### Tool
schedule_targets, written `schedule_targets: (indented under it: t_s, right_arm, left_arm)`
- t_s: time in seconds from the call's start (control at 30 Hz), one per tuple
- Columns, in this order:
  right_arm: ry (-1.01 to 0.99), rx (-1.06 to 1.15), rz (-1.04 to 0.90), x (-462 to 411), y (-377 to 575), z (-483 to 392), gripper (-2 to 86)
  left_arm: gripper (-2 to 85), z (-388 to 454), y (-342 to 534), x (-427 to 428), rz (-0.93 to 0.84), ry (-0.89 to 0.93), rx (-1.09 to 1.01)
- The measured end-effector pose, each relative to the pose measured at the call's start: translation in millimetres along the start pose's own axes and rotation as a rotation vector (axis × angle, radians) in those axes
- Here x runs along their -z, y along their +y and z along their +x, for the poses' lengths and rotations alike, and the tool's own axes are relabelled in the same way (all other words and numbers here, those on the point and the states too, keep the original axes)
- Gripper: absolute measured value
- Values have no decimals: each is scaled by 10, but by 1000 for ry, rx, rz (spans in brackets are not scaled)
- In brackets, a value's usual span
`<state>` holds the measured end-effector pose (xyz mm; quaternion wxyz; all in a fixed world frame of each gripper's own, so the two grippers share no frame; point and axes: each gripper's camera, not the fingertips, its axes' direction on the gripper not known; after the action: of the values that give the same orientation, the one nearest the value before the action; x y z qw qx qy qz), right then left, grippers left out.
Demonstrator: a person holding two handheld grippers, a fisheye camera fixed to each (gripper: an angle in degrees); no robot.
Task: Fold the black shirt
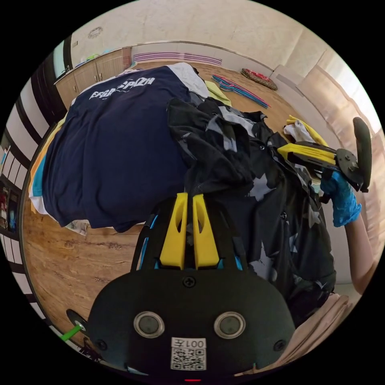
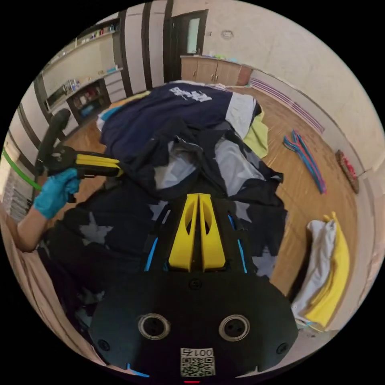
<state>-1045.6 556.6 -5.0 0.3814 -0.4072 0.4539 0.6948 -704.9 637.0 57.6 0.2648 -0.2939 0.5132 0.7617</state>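
Black star-print shirt [image 1: 256, 192] bunched against the navy T-shirt [image 1: 116, 148] pile. Left tool [image 1: 188, 196] and right tool [image 2: 199, 196], jaws together, each pinch its fabric, apparently lifting it free to spread.

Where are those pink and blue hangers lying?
In the right gripper view, the hangers lie on the wooden floor right of the clothes pile, near the wall.
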Motion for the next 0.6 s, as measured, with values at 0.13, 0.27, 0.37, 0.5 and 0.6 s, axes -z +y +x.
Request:
schedule_targets:
  t_s: [0.13, 0.27, 0.37, 0.5, 0.6]
  right_arm:
    - [-124, 32, 84, 16, -116, -149, 59]
    - [-210, -1, 54, -233, -283, -174, 92]
    - [-307, -40, 1, -473, -379, -108, 78]
    - [-419, -26, 47, -360, -348, -81, 25]
    - [-331, -1, 81, -114, -225, -131, 16]
  left_arm:
    - [-13, 97, -30, 0, -4, -32, -22]
    - [-13, 142, -55, -15, -7, -42, -23]
    - [-13, 147, -66, -23, -6, -38, -19]
    - [-13, 130, -76, -44, -7, -33, -6]
    - [-13, 121, -90, -81, -12, -26, 1]
